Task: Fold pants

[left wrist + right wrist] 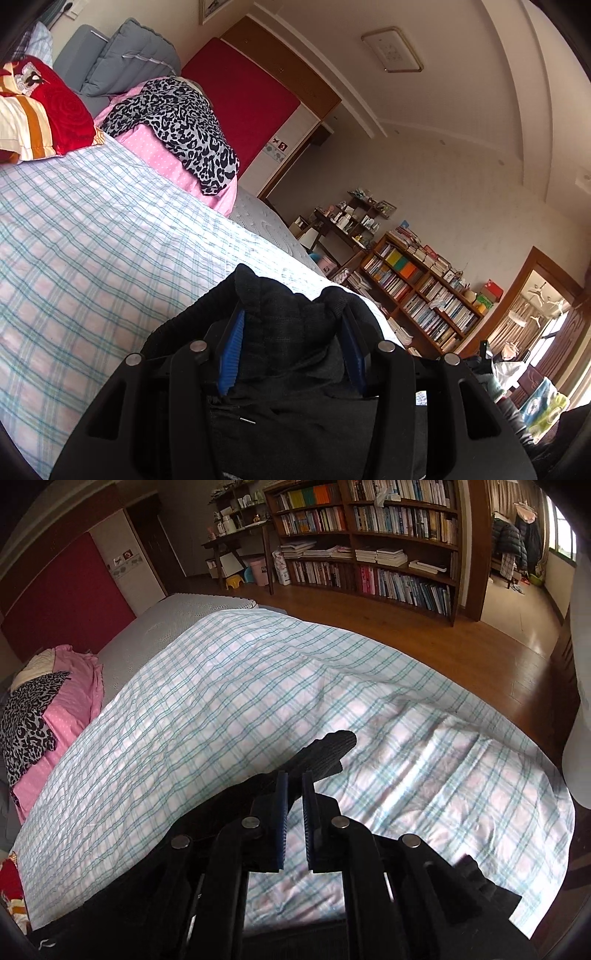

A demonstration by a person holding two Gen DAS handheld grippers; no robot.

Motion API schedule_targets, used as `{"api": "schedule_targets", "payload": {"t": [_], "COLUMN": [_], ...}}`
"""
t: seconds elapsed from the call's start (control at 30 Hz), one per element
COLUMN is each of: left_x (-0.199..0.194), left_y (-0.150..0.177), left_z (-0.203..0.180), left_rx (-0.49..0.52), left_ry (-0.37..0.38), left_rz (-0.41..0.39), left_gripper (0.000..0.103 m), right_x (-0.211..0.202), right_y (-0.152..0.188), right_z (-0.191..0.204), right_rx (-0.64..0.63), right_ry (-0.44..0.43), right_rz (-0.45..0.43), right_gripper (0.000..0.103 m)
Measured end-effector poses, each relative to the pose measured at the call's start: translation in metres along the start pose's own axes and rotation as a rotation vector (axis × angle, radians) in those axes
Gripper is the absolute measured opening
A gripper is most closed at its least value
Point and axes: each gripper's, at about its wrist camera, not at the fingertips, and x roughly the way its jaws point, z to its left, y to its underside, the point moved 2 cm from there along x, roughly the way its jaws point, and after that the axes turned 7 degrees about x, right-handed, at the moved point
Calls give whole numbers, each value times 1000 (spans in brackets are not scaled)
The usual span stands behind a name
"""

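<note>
The black pants [288, 332] are bunched thickly between the blue pads of my left gripper [293, 317], which is shut on them and holds them above the checked bedspread [92, 240]. More of the pants hangs below the gripper body. In the right wrist view, my right gripper [294, 779] has its blue pads close together with a narrow gap. A ribbed black end of the pants [325, 753] sticks out past its fingertips, pinched at the tips, over the checked bedspread [221, 686].
A leopard-print cloth [184, 125] lies on pink bedding [162, 155] at the bed's far side, next to red and striped pillows [40, 110]. A bookcase [369, 542] and wooden floor [480, 653] lie beyond the bed's foot.
</note>
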Motion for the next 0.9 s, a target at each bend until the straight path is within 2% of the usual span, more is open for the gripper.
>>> {"api": "schedule_targets", "payload": {"t": [0.03,0.07,0.17,0.2,0.27,0.37,0.43,0.47,0.5,0.6,0.73,0.9], "left_x": [-8,-15,-35,-41,-48,-58,-61,-62,-64,-68,-72,-72], "left_y": [1,1,1,2,8,18,22,25,27,32,38,43], "left_z": [0,0,2,2,-4,-10,-9,-10,-10,-14,-21,-16], "left_rx": [-4,-9,-28,-31,-12,5,-8,-14,-20,-14,26,4], "left_ry": [0,-2,-8,-6,-11,-24,-30,-35,-38,-43,-64,-70], "left_rz": [-6,-10,-24,-22,-11,2,7,10,12,14,20,26], "left_gripper": [47,47,47,47,47,47,47,47,47,47,48,48], "right_x": [-7,-14,-39,-42,-39,-29,-21,-17,-13,-4,9,31], "right_y": [8,15,27,31,43,66,76,79,80,77,73,76], "right_z": [-13,-25,-61,-74,-92,-103,-109,-111,-112,-114,-106,-93], "right_rx": [14,24,31,47,72,67,101,124,142,195,201,185], "right_ry": [-11,-4,29,13,-47,-88,-144,-165,-185,-244,-287,-270], "right_rz": [-4,-19,-99,-91,-16,66,106,112,113,118,140,165], "right_gripper": [7,0,0,0,0,2,18,35,40,40,40,40]}}
